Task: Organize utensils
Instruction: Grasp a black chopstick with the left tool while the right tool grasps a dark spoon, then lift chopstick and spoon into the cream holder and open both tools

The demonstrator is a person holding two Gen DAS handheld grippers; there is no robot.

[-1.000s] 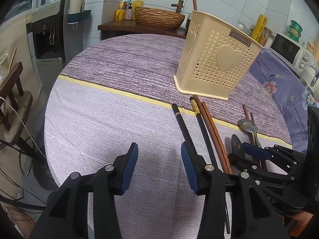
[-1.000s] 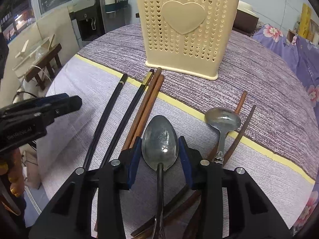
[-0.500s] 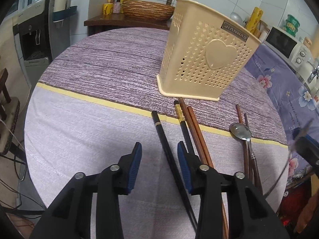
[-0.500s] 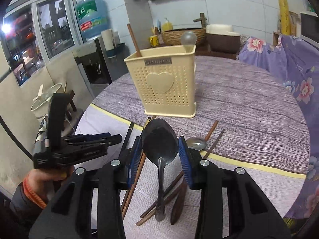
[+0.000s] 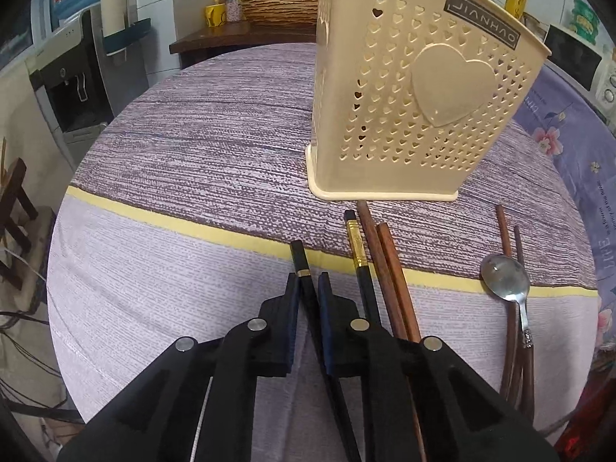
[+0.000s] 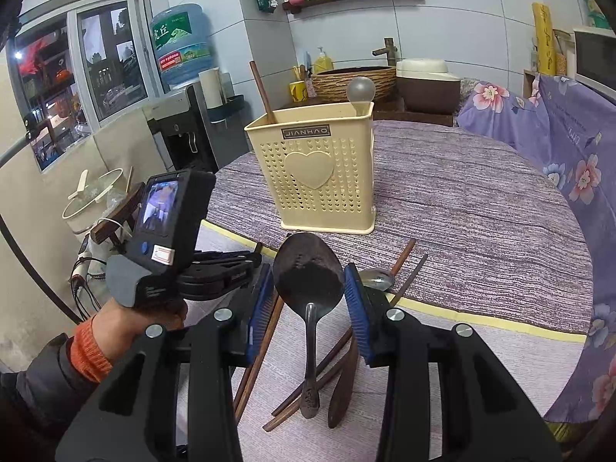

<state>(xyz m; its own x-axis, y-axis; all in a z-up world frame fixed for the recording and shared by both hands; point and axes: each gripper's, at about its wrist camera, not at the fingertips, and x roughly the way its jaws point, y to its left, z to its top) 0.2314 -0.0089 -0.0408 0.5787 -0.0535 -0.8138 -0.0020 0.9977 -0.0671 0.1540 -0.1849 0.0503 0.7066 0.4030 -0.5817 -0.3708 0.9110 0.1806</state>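
Left wrist view: left gripper has closed onto a black chopstick, where half a second ago its jaws stood wide apart.
The cream holder fills the upper right; other chopsticks and a small spoon lie at lower right on the tablecloth, with bare cloth at left.

Right wrist view: right gripper pinches a large spoon by its bowl, raised above the cloth, handle hanging down.
Only here the holder shows its open top, a utensil at each end.
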